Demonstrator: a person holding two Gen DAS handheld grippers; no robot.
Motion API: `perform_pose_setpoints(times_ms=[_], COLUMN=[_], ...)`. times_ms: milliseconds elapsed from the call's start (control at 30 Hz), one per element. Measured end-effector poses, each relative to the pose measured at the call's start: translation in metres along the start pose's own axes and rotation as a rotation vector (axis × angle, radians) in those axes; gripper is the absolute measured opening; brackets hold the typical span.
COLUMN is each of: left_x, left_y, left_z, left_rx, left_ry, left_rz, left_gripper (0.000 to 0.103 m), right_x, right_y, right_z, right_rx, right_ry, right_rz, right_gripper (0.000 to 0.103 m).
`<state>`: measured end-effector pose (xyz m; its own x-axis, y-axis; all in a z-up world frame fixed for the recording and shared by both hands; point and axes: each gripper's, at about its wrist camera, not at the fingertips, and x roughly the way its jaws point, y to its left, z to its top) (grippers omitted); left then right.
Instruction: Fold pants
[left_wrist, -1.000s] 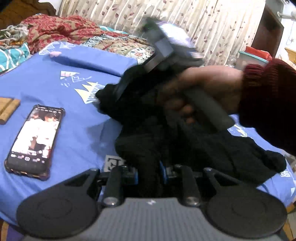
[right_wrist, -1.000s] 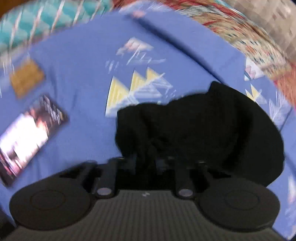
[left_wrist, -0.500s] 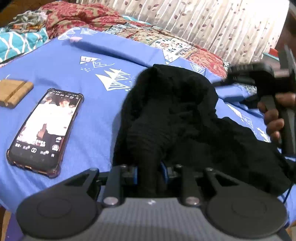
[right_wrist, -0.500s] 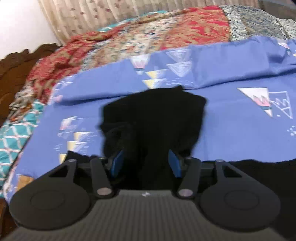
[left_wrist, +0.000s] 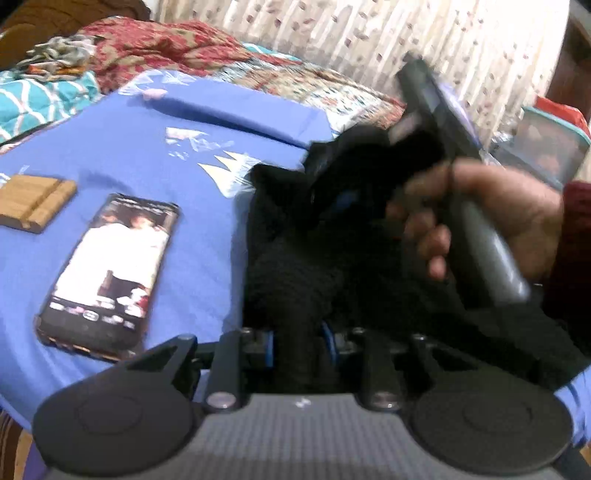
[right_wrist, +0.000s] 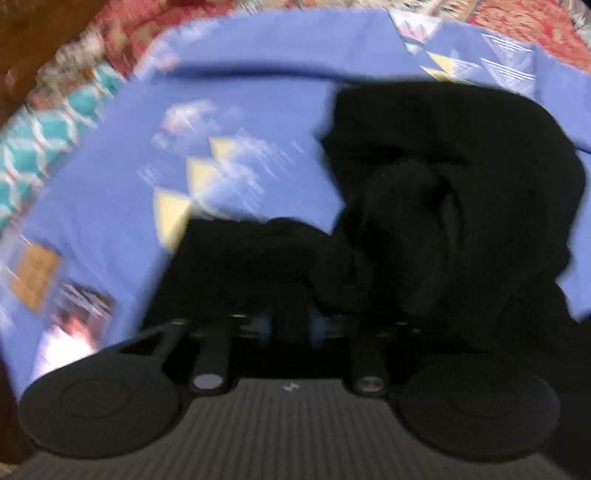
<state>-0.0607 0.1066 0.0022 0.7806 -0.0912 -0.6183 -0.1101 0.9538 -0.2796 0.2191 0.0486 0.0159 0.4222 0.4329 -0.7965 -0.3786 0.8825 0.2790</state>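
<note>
Black pants (left_wrist: 295, 273) lie bunched on the blue bedsheet (left_wrist: 155, 162). My left gripper (left_wrist: 300, 343) is shut on a roll of the pants' fabric at the near edge. The right gripper (left_wrist: 332, 192), held in a hand with a dark red sleeve, is over the pants' far part in the left wrist view. In the blurred right wrist view my right gripper (right_wrist: 290, 326) is shut on a fold of the black pants (right_wrist: 443, 192), which fill the right half of that view.
A phone (left_wrist: 110, 273) with a lit screen lies left of the pants, and a wooden stand (left_wrist: 33, 203) lies further left. Patterned quilts (left_wrist: 177, 48) are piled at the bed's far side. Curtains (left_wrist: 406, 44) hang behind. The bed's near edge is just below my left gripper.
The right gripper has swung back from the right side to over the pants and closed on the fabric. My left gripper has kept its hold on the pants.
</note>
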Motion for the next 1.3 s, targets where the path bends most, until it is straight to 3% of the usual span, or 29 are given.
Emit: perform_pose_setpoints(times_ms=[33, 67, 100, 167, 233, 300, 333, 500, 667, 800, 933, 1100, 1200, 1233, 1300], left_x=[0.000, 0.000, 0.000, 0.001, 0.004, 0.008, 0.007, 0.005, 0.013, 0.011, 0.006, -0.003, -0.009, -0.010, -0.011], left_y=[0.003, 0.007, 0.010, 0.017, 0.024, 0.030, 0.032, 0.033, 0.032, 0.030, 0.032, 0.028, 0.034, 0.036, 0.039], left_z=[0.002, 0.004, 0.006, 0.009, 0.009, 0.006, 0.004, 0.002, 0.004, 0.004, 0.006, 0.011, 0.013, 0.013, 0.012], left_rx=[-0.007, -0.019, -0.028, -0.050, -0.089, -0.119, -0.128, -0.148, -0.135, -0.130, -0.153, -0.164, -0.222, -0.244, -0.289], left_ry=[-0.008, -0.020, -0.030, -0.028, -0.005, 0.018, 0.022, 0.016, 0.026, 0.031, 0.049, 0.062, 0.082, 0.094, 0.122], left_rz=[0.015, 0.042, 0.060, 0.080, 0.073, 0.071, 0.069, 0.054, 0.086, 0.097, 0.055, 0.047, 0.031, 0.025, -0.003], left_gripper=[0.027, 0.040, 0.044, 0.056, 0.063, 0.063, 0.063, 0.066, 0.066, 0.065, 0.048, 0.049, 0.066, 0.080, 0.085], right_x=[-0.010, -0.024, -0.033, -0.037, -0.029, -0.025, -0.023, -0.034, -0.043, -0.064, -0.102, -0.165, -0.214, -0.231, -0.260], right_y=[0.005, 0.013, 0.024, 0.043, 0.052, 0.053, 0.050, 0.033, 0.029, 0.017, -0.018, -0.100, -0.161, -0.180, -0.212], right_z=[0.008, 0.020, 0.029, 0.041, 0.041, 0.029, 0.024, -0.012, -0.020, -0.030, -0.049, -0.090, -0.141, -0.161, -0.201], right_rx=[0.016, 0.016, -0.001, -0.045, -0.079, -0.107, -0.108, -0.048, 0.003, 0.030, 0.062, 0.204, 0.338, 0.386, 0.489], right_ry=[-0.053, -0.128, -0.170, -0.188, -0.140, -0.123, -0.127, -0.130, -0.117, -0.155, -0.217, -0.299, -0.344, -0.361, -0.382], right_rz=[0.064, 0.130, 0.152, 0.112, 0.041, -0.011, 0.005, 0.057, 0.091, 0.112, 0.068, -0.075, -0.198, -0.243, -0.332], right_gripper=[0.015, 0.016, 0.017, 0.025, 0.029, 0.045, 0.047, 0.048, 0.048, 0.048, 0.048, 0.047, 0.047, 0.047, 0.047])
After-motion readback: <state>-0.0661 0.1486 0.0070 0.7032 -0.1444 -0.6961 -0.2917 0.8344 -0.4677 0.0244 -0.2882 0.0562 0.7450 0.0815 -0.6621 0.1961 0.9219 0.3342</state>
